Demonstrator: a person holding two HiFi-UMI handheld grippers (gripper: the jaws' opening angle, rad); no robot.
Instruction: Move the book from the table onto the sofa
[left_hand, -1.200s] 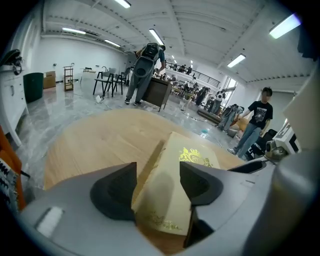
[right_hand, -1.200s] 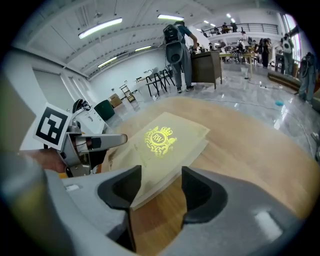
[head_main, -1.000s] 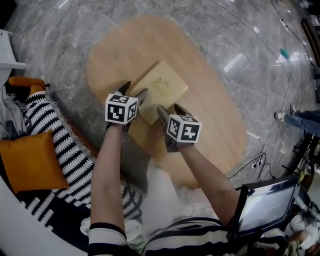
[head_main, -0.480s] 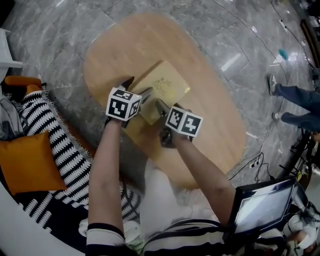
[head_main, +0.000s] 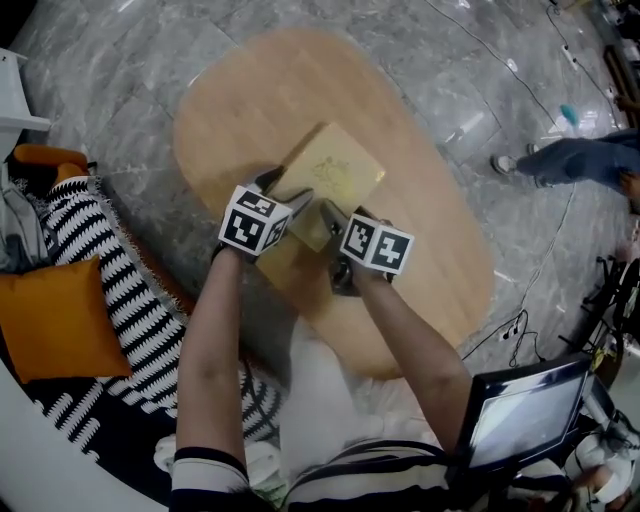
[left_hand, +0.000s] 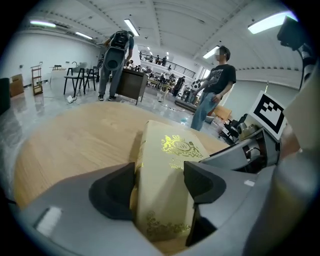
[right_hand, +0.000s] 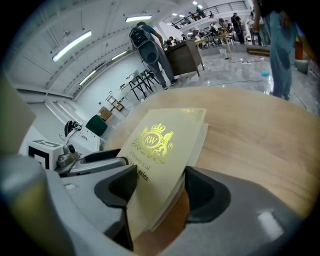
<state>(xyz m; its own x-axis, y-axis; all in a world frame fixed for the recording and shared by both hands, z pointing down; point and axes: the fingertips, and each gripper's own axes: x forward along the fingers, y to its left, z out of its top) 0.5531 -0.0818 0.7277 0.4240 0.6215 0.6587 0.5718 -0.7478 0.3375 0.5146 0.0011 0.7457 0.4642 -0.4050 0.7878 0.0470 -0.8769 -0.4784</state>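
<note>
A cream book (head_main: 338, 172) with a gold crest lies on the oval wooden table (head_main: 420, 250). Both grippers meet at its near end. My left gripper (head_main: 290, 196) has the spine side (left_hand: 162, 185) between its jaws. Those jaws have just been closing, and both pads now sit against the book. My right gripper (head_main: 332, 216) holds the near corner (right_hand: 152, 165): one pad lies on the cover, the other against the page edges. In both gripper views the book looks tilted relative to the jaws.
The sofa at the left carries a black-and-white striped throw (head_main: 120, 300) and an orange cushion (head_main: 55, 320). A monitor (head_main: 520, 415) stands at the lower right. A person's legs (head_main: 570, 160) cross the marble floor at the right, where cables trail.
My left gripper slid right, closer to the right gripper, and rolled a little. Both grippers now bracket the book's near end. The person's legs at the right have walked further up the floor.
</note>
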